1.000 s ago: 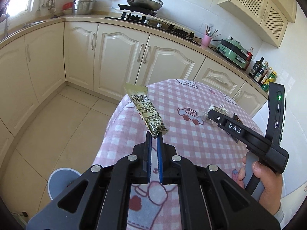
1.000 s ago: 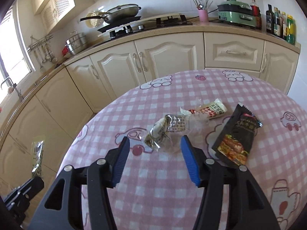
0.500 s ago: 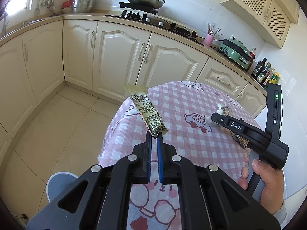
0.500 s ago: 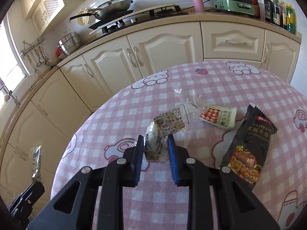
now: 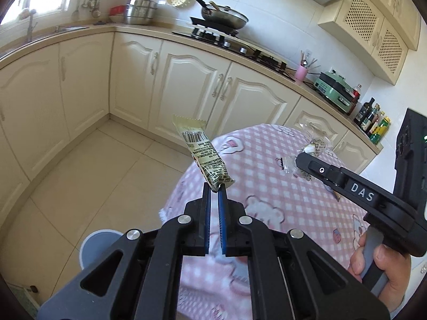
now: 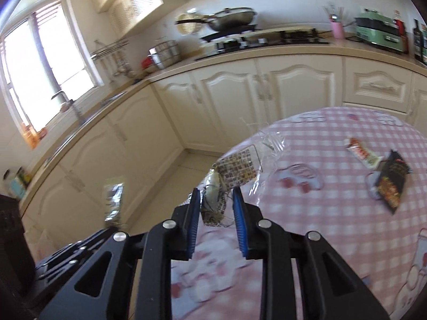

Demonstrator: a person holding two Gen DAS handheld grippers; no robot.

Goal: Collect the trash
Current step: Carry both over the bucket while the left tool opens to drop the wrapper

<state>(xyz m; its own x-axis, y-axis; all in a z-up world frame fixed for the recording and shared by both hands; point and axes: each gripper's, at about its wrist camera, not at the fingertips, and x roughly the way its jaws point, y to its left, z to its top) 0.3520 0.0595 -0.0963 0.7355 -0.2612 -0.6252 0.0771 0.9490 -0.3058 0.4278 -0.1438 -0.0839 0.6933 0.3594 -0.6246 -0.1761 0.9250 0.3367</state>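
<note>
My left gripper (image 5: 214, 190) was pinching the bottom corner of the cream snack wrapper (image 5: 202, 152), which stood up toward 11 o'clock in the air, off the pink-checked table (image 5: 269, 186) edge and above the floor, with the grey bin (image 5: 96, 245) down at 7 o'clock. My right gripper (image 6: 216, 200) was lifted and level over the table's near-left edge, fingers nearly together and clamped on the crumpled clear wrapper (image 6: 232, 176); my right hand (image 5: 387, 269) gripped its handle at 4 o'clock in the left view. The red-white wrapper (image 6: 363, 153) and the black packet (image 6: 392, 181) lay touching on the table at 2 o'clock.
</note>
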